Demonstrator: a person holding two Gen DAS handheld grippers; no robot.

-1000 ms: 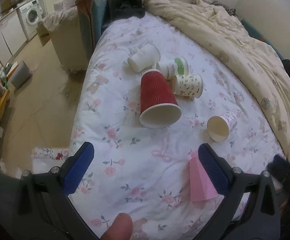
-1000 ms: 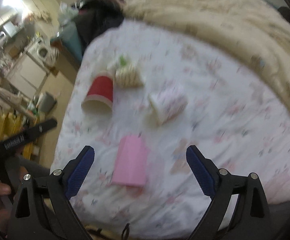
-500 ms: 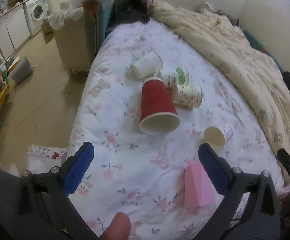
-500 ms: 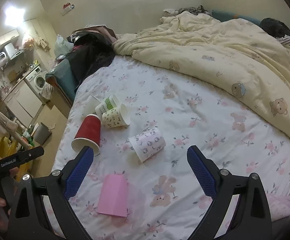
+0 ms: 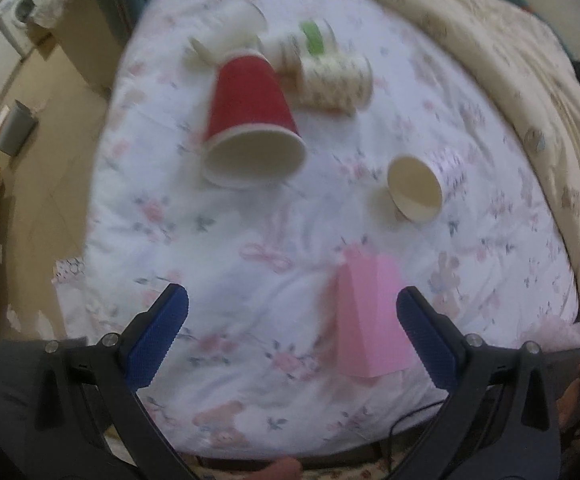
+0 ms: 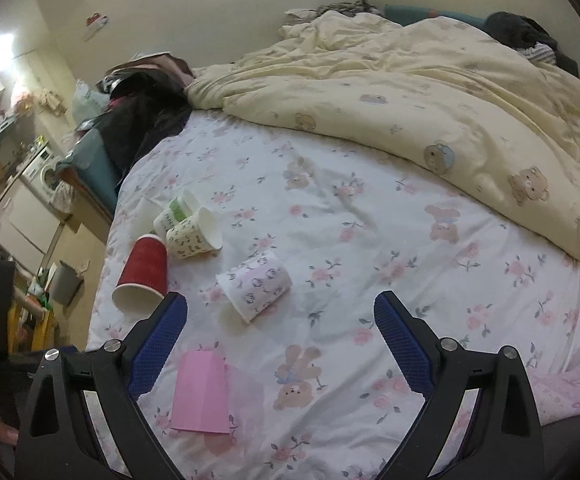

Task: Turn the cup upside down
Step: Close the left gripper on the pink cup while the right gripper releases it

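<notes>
Red cup [image 5: 250, 116] lies on its side on the bed [image 6: 370, 240], mouth toward 6 o'clock, other cups beside it; nothing is flipped yet. Left gripper [image 5: 290, 332] and right gripper [image 6: 280, 340] hover with jaws wide, empty
</notes>
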